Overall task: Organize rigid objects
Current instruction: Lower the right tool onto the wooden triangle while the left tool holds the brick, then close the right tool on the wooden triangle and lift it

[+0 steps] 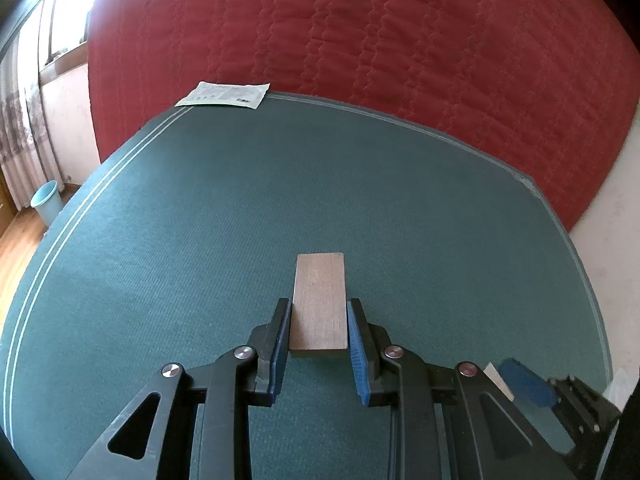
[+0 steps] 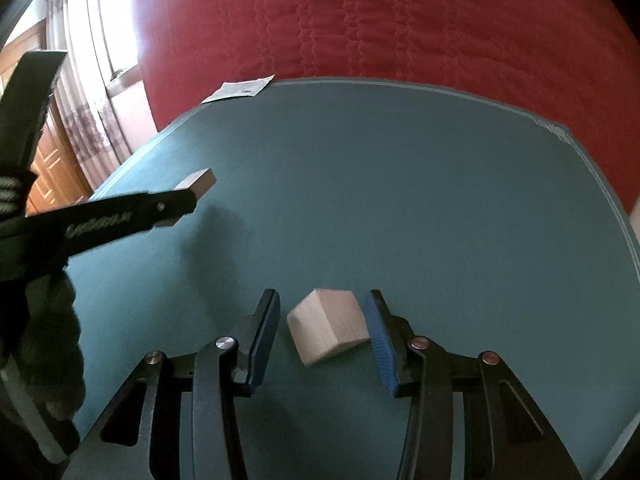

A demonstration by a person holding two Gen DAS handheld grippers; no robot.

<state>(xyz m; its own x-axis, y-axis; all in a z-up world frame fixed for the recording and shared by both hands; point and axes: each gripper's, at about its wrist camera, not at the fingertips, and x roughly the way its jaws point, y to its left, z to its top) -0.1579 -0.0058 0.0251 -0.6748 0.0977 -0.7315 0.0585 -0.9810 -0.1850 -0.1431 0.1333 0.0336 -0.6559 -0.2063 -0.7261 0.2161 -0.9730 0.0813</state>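
The left tool grips a flat brown wooden block, pinched between its blue pads and carried clear above the green bench. The right tool stands spread around a pale wooden cube resting on the bench; its right pad touches the cube, its left pad stands apart.

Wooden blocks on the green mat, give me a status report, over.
Left gripper shut on flat brown wooden plank, held above green mat. Right gripper open around pale wooden cube; left pad clear. Nothing in the way.
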